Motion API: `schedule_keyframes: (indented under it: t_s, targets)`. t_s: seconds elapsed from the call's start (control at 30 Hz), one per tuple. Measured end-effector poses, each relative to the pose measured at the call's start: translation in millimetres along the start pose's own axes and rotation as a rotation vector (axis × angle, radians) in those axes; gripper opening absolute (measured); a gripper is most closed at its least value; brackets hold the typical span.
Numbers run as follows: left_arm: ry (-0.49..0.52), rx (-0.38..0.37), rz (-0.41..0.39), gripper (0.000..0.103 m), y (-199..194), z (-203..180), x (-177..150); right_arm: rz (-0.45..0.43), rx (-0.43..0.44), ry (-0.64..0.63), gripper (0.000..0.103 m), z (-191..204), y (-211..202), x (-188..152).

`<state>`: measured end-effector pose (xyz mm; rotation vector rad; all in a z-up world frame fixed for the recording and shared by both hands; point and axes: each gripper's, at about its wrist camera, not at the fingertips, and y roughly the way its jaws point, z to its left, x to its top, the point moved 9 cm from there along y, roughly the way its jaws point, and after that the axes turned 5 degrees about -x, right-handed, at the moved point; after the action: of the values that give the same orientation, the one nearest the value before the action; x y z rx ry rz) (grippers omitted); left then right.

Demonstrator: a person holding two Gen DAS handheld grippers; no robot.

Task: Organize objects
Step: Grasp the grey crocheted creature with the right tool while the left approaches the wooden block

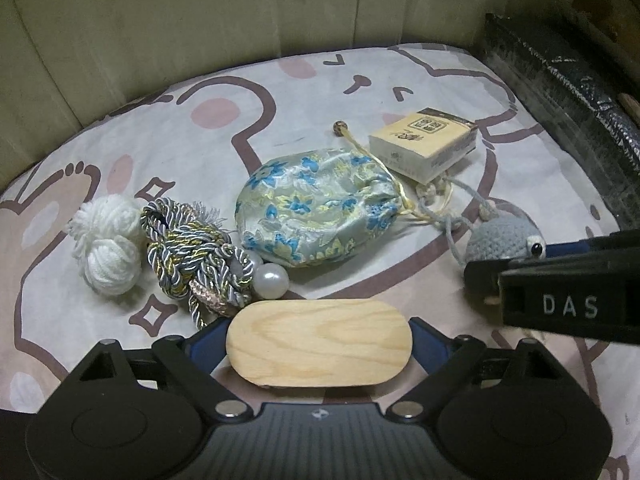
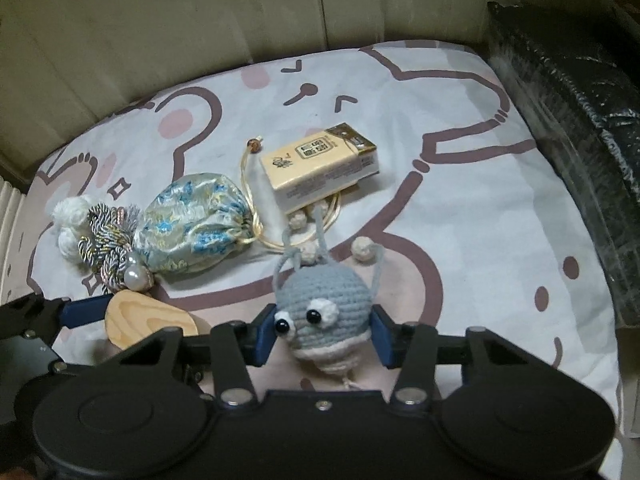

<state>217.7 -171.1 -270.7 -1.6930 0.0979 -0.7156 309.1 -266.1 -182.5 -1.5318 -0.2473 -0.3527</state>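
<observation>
My left gripper (image 1: 318, 344) is shut on an oval wooden block (image 1: 318, 342), held low over the cartoon-print sheet (image 1: 200, 152). My right gripper (image 2: 324, 336) has its jaws on both sides of a grey crocheted toy (image 2: 322, 304) with white eyes; I cannot tell whether they press it. The toy also shows in the left wrist view (image 1: 500, 236). A blue floral brocade pouch (image 1: 316, 208) lies in the middle. A braided cord knot with pearls (image 1: 200, 256) and white yarn pompoms (image 1: 106, 244) lie to its left. A small beige box (image 1: 424, 144) lies behind.
A cream padded wall (image 1: 180, 20) runs behind the bed. A dark foil-wrapped slab (image 1: 560, 100) stands along the right edge. The toy's cords and small beige beads (image 2: 362, 249) trail toward the box.
</observation>
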Motion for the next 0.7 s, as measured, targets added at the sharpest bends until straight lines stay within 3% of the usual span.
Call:
schedule_keyframes:
  t_s: [0.33,0.7]
  targets:
    - [-0.016,-0.002,-0.068,0.093,-34,2,8,-0.047,0.003,0.042,0.049,-12,-27,6]
    - [-0.1,0.027,-0.153,0.093,-83,24,10,-0.115,0.0,0.082,0.049,-21,-65,5]
